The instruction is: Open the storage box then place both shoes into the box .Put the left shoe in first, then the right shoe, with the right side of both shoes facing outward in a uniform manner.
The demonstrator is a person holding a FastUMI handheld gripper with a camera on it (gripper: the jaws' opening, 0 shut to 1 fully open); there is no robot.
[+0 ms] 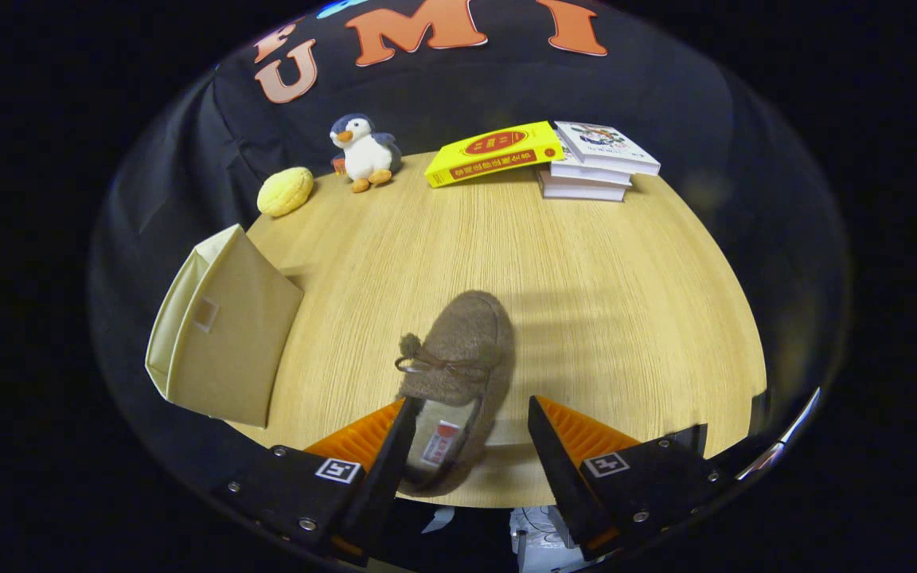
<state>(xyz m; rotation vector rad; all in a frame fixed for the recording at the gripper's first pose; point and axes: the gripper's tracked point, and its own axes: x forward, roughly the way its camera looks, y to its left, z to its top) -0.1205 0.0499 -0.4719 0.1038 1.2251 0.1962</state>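
Ahead, fingers (pixel 470 426) spread around shoe (pixel 458 358) heel, ungripped; storage box (pixel 220 330) left, books (pixel 594 163) beyond.

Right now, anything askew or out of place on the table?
The yellow book sits tilted, one end propped on the book stack. The storage box leans. One brown shoe lies between the open gripper fingers, nearer one.

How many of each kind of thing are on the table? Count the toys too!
Shoes: 1, a brown slipper between the open gripper fingers.
Storage boxes: 1.
Books: 4, one yellow book leaning on a stack of three.
Penguin toys: 1.
Yellow buns: 1.
Total: 8.
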